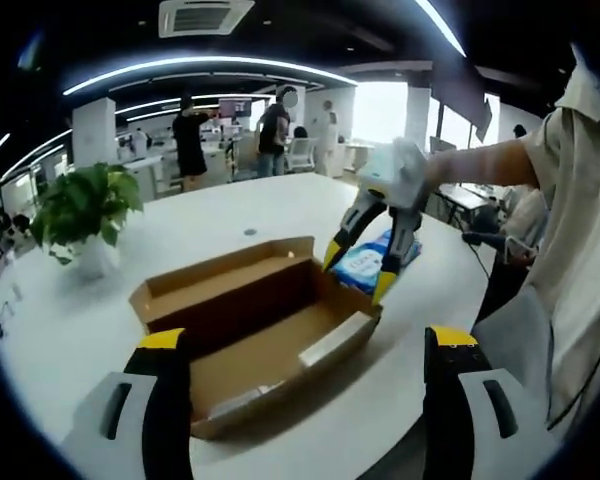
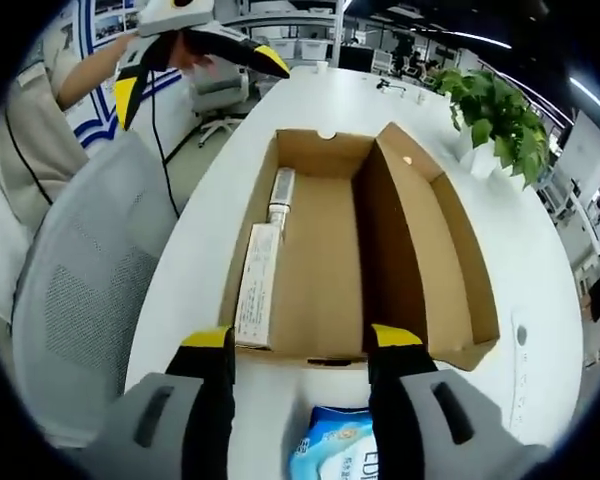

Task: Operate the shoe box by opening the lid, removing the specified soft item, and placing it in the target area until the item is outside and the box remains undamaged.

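An open brown shoe box (image 1: pixel 270 345) lies on the white round table (image 1: pixel 70 330), its lid (image 1: pixel 225 272) folded back flat beside it. Inside I see only a white strip along one wall (image 2: pixel 258 285). The soft blue-and-white pack (image 1: pixel 365 262) rests on the table just past the box's far end. My right gripper (image 1: pixel 358 276) hangs over the pack with its jaws spread on either side of it. In the right gripper view the pack (image 2: pixel 335 450) sits low between that gripper's (image 2: pixel 302 340) open jaws, with the box (image 2: pixel 320 250) ahead. My left gripper (image 1: pixel 308 345) stands open at the box's near end.
A potted plant (image 1: pixel 85 205) stands on the table beyond the lid side (image 2: pixel 495 110). A grey mesh chair (image 2: pixel 80 290) sits at the table's edge. A person's arm and shirt (image 1: pixel 570 200) are at the right. Several people and desks fill the background.
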`<state>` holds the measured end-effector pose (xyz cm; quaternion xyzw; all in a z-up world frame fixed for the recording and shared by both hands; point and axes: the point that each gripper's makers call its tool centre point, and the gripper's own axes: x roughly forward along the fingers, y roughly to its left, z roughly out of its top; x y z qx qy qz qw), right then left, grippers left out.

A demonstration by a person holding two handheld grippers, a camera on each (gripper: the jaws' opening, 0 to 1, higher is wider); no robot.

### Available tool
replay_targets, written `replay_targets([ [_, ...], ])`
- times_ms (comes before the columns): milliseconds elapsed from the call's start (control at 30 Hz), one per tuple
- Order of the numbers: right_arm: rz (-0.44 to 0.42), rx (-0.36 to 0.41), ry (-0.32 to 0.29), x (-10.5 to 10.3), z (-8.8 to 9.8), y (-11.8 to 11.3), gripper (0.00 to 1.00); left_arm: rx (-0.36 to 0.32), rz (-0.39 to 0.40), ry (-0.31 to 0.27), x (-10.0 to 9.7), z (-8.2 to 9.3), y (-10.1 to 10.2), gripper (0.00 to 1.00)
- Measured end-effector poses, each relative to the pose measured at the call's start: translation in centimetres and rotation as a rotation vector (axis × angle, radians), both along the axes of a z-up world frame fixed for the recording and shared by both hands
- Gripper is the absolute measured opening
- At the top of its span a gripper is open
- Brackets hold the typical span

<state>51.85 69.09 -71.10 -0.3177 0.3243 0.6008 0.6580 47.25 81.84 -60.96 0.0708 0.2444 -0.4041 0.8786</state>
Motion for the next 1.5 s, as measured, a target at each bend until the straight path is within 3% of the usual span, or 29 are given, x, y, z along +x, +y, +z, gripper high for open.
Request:
replay_targets([
  [500,0.058,-0.048,0.042,-0.3,-2.5,1.8,0.40,-0.013,0.017,0.018,-0.3,0.0,0.2,1.00],
  [733,0.054,-0.031,0.093,-1.0,-2.7,2.5,0.38,-0.013,0.026,0.027,-0.3,-0.3,0.4,0.99],
  [1100,0.052,-0.054,0.053,0.1,-2.6,2.4,0.39,-0.007,0.030,0.035,-0.7,-0.8,0.8,0.99],
  [1267,0.053,-0.061,0.039,0.4,-2.5,2.3,0.35,-0.006,0.036,0.037,-0.8,-0.9,1.1,0.99],
  [1500,0.058,-0.031,0.082,-0.6,-2.2,3.1,0.33,-0.005,0.039,0.039,-0.9,-1.0,1.2,0.99],
])
